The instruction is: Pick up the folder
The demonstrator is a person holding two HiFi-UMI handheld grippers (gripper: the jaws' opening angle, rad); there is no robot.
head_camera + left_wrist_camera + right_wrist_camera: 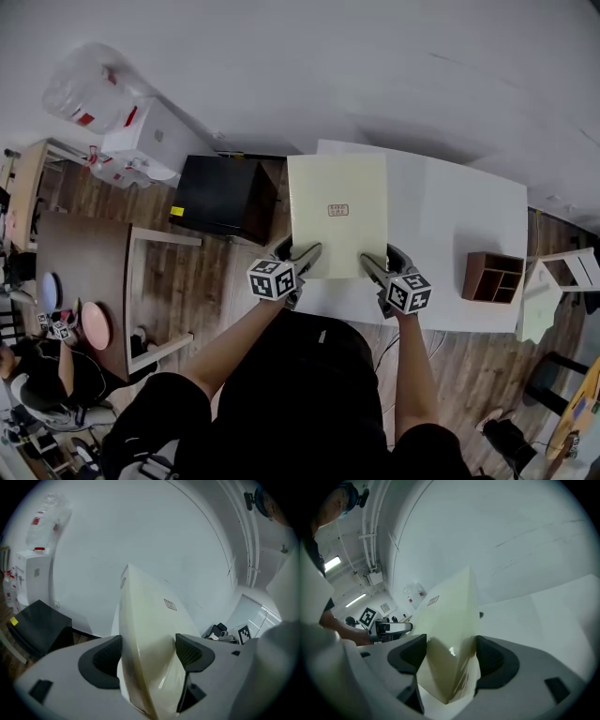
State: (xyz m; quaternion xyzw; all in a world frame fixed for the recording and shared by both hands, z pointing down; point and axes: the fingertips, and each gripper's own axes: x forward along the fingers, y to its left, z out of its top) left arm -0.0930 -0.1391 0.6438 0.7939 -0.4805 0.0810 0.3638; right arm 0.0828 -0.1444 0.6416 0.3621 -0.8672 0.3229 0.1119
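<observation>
Head view gives us the pale yellow folder (337, 216) held out flat in front of the person, with a gripper at each near corner. We see the left gripper (298, 251) on the folder's near left corner and the right gripper (380, 258) on its near right corner, the two marker cubes sitting just below the folder's near edge. Left gripper view shows its two dark pads closed to a narrow gap with the folder's edge clamped between them, the sheet running away from the jaws and upward against the pale wall (140, 536). Right gripper view shows the same: its jaws are pressed on the folder's corner, and there the folder's leaves spread a little, forming a shallow V between the pads. We can make out a small printed label (338, 210) near the middle of the folder's upper face, too small to read. From above, the folder overlaps the left part of the white table (450, 216) and reaches out past the table's left edge, so it appears raised off the surface rather than lying on it. A wooden organiser (492, 277) stands on the table well to the right of the folder, and a black box (223, 195) sits on the wood floor (202, 272) just left of it.
</observation>
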